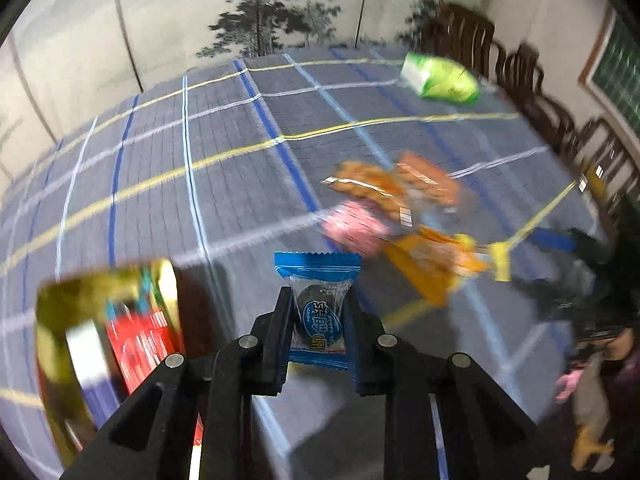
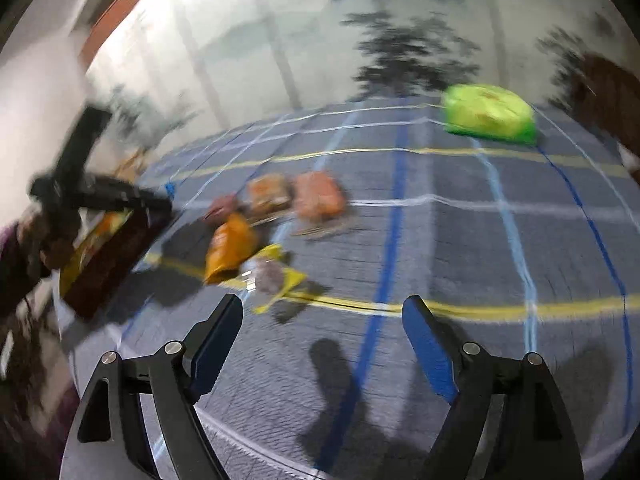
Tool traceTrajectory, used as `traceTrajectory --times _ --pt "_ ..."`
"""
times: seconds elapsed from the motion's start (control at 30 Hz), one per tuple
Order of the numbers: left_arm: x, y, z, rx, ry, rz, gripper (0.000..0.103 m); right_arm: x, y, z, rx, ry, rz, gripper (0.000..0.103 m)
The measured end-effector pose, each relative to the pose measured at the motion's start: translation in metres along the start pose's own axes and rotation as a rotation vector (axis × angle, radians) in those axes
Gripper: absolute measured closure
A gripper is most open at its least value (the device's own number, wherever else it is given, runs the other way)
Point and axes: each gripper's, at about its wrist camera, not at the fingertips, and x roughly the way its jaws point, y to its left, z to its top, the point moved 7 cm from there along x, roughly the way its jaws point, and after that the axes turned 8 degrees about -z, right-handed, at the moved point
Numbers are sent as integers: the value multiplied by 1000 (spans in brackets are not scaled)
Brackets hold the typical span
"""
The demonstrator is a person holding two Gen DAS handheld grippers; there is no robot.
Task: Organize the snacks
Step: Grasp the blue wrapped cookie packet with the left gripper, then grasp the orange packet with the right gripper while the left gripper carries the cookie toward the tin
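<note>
My left gripper [image 1: 318, 298] is shut on a blue-wrapped snack packet [image 1: 318, 280] and holds it above the table. A gold box [image 1: 76, 320] with red packets inside sits just to its left. A pile of orange and pink snack packets [image 1: 384, 208] lies ahead to the right. A green bag [image 1: 442, 78] lies far back. My right gripper [image 2: 322, 308] is open and empty above the tablecloth. In its view the snack pile [image 2: 272, 216] lies ahead to the left, with a yellow-wrapped packet [image 2: 272, 276] nearest. The green bag [image 2: 490, 114] is far right. The left gripper [image 2: 100, 194] shows over the box [image 2: 104, 256].
The table is covered by a grey-blue plaid cloth [image 1: 224, 128]. Dark wooden chairs [image 1: 532, 80] stand along its right side. A painted screen with trees [image 1: 260, 4] stands behind the table. Both views are motion-blurred.
</note>
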Motion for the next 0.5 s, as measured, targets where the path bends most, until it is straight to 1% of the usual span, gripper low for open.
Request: traceTrajectory --times 0.07,0.17,0.2,0.3,0.4,0.5 --pt "-12 -11 -14 -29 -27 -13 83 -1 14 8 -42 -6 42 22" --pt "-24 -24 -31 -58 -41 -37 82 -2 36 22 -77 -27 111 22" --pt "-27 -26 -35 -69 -46 -36 82 1 48 28 -108 -28 131 22" --pt "-37 -30 -47 -88 -58 -44 82 22 69 37 -175 6 130 22" --pt "-48 -29 -54 -87 -75 -29 82 43 82 45 -205 30 133 22" --pt "-57 -29 -59 -81 -92 -14 82 64 88 50 -228 58 96 22"
